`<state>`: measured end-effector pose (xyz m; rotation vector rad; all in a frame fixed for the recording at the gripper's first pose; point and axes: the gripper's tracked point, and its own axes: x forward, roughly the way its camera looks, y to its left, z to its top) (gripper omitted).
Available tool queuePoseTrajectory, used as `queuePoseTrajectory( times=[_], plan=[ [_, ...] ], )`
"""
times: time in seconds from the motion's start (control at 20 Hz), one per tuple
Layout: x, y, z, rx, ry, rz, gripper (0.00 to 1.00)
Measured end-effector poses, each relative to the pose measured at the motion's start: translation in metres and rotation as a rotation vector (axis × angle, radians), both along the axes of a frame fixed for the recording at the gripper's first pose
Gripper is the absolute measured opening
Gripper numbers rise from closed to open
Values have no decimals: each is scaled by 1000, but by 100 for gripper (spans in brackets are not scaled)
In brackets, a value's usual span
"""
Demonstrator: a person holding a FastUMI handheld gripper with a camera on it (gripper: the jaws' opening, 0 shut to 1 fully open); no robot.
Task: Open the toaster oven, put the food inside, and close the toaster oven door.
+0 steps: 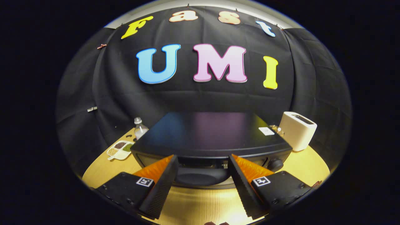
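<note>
The black toaster oven [206,134] stands on the wooden table [200,206], seen from above and in front. Its glossy top faces me, and a round knob [275,163] sits at the right end of its front. My gripper [202,156] is open, its two fingertips [171,161] level with the top edge of the oven's front and wide apart. Between the fingers, just below that front, lies a dark rounded shape [200,178] with a pale rim; I cannot tell whether it is the door or a dish. Nothing is held.
A white divided dish [120,149] with small portions of food lies left of the oven, with a clear bottle [139,126] behind it. A white pop-up toaster [298,129] stands at the oven's right rear corner. The black cloth wall closes off the back.
</note>
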<state>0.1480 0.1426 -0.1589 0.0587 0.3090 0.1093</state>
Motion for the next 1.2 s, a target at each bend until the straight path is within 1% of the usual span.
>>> queuePoseTrajectory(
  times=[0.05,0.15,0.35,0.75,0.95,1.0,1.2],
  plan=[
    [-2,-1,-4,-1,18,-7,98],
    [-3,2,-1,-20,3,-6,98],
    [-12,1,-3,-13,14,-1,98],
    [-60,-1,-19,24,47,8,98],
    [-86,1,-39,2,77,17,98],
    [-92,0,-40,-9,76,20,99],
    [-115,-2,-74,-39,133,43,98]
  ],
)
